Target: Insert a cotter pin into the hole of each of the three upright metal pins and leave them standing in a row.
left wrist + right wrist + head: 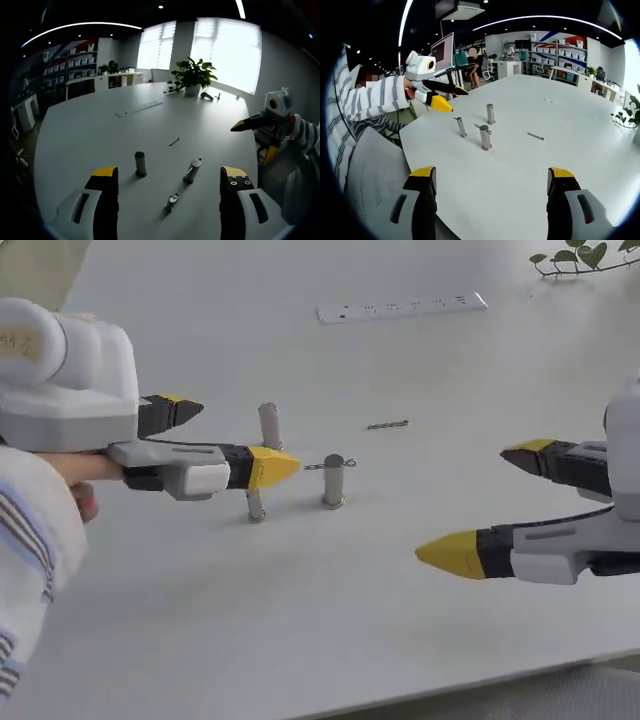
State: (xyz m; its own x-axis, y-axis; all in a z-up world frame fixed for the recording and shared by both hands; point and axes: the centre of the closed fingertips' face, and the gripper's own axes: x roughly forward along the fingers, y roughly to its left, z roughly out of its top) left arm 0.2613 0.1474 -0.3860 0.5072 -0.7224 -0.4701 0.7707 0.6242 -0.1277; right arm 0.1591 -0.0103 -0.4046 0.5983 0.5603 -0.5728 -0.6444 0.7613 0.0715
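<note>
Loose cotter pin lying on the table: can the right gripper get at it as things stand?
Probably yes. The loose cotter pin lies flat on bare table, apart from the nearest upright metal pin, and the right gripper has its jaws open with nothing between them and it.

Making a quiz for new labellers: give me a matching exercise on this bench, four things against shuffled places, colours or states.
1 loose cotter pin
2 power strip
3 plant
4 right claw

A open, holding nothing
B green, at the far right
C thin, grey, lying flat on its own
D white, long, flat

Pairs: 1-C; 2-D; 3-B; 4-A
</note>
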